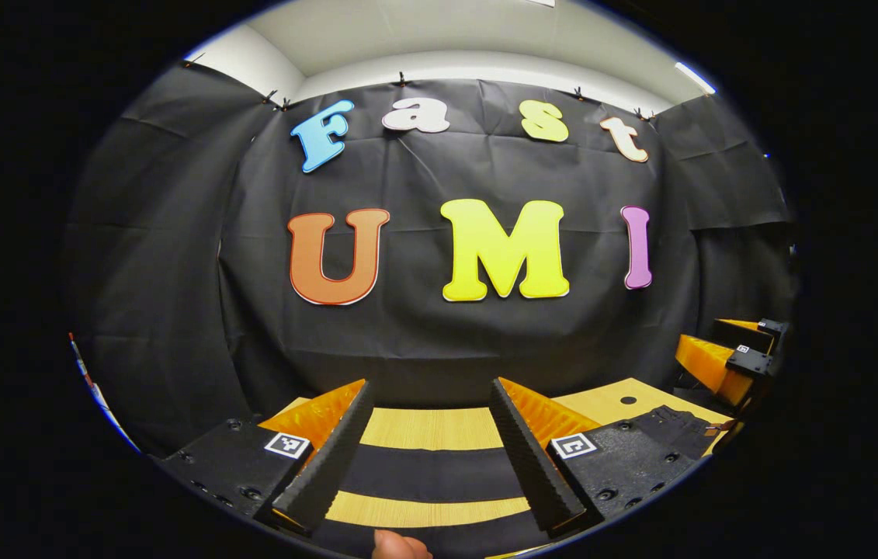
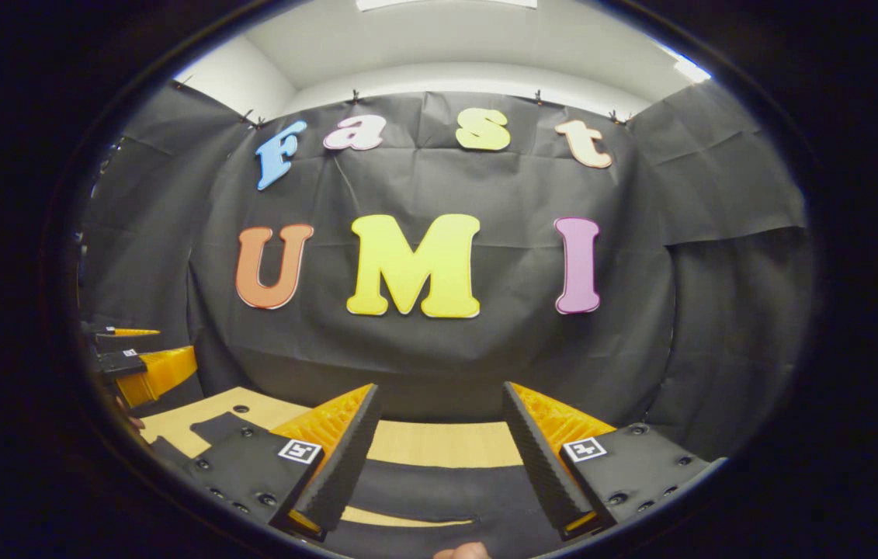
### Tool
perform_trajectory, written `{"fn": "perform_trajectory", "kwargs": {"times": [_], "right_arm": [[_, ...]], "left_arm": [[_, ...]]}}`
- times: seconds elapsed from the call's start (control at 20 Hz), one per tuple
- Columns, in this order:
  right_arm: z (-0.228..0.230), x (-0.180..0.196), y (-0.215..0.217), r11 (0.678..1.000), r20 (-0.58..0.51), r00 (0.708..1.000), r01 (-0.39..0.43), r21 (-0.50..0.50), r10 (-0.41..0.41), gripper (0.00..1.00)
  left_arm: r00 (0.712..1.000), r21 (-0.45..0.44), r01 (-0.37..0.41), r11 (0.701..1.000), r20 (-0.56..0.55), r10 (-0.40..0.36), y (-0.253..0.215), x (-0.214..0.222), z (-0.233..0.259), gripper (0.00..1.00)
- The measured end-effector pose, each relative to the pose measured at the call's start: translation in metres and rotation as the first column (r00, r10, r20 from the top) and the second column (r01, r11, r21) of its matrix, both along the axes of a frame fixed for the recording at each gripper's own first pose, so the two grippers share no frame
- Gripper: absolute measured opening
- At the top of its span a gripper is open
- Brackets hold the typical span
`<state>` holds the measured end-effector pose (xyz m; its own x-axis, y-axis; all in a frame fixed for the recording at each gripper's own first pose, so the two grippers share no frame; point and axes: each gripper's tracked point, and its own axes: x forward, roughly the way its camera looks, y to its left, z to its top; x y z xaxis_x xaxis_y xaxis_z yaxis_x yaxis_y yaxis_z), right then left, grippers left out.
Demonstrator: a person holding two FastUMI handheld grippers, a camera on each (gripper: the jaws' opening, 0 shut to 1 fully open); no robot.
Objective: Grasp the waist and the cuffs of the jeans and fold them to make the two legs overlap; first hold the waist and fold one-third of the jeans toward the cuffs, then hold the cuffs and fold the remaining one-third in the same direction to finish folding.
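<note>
Left gripper view, jeans point(image 1: 431, 473) cut off below, jaws apart.

My left gripper point(image 1: 429, 454), jaws wide apart, hovers over black jeans point(image 1: 431, 473) laid in bands across wood table point(image 1: 431, 428). Fingertip point(image 1: 400, 545) at near edge. Right gripper point(image 1: 733, 357) at far right, w/ jeans waist point(image 1: 675, 431) below it.

Dark jeans point(image 1: 431, 473) lie flat on the wooden table point(image 1: 431, 428).
</note>
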<state>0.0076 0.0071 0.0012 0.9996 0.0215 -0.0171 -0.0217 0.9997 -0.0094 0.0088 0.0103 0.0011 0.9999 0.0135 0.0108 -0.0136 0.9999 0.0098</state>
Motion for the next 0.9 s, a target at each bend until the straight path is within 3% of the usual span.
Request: {"fn": "perform_trajectory", "kwargs": {"times": [0.35,0.5,0.7,0.9], "right_arm": [[-0.002,0.002,-0.013,1.0,-0.011,1.0,0.014,-0.007,-0.014,0.94],[-0.009,0.006,-0.033,0.999,-0.04,0.999,0.034,-0.034,-0.035,0.94],[-0.024,0.007,-0.066,0.995,-0.099,0.992,0.075,-0.068,-0.082,0.97],[-0.045,0.002,-0.1,0.988,-0.157,0.978,0.126,-0.087,-0.139,1.0]], "left_arm": [[0.998,-0.085,-0.007,0.996,-0.057,0.002,0.013,-0.006,-0.017,0.97],[0.987,-0.157,-0.063,0.986,-0.153,0.039,0.04,-0.018,-0.05,0.97],[0.954,-0.19,-0.169,0.967,-0.279,0.111,0.087,-0.048,-0.09,0.97],[0.896,-0.201,-0.278,0.939,-0.408,0.178,0.139,-0.086,-0.13,0.98]]}}
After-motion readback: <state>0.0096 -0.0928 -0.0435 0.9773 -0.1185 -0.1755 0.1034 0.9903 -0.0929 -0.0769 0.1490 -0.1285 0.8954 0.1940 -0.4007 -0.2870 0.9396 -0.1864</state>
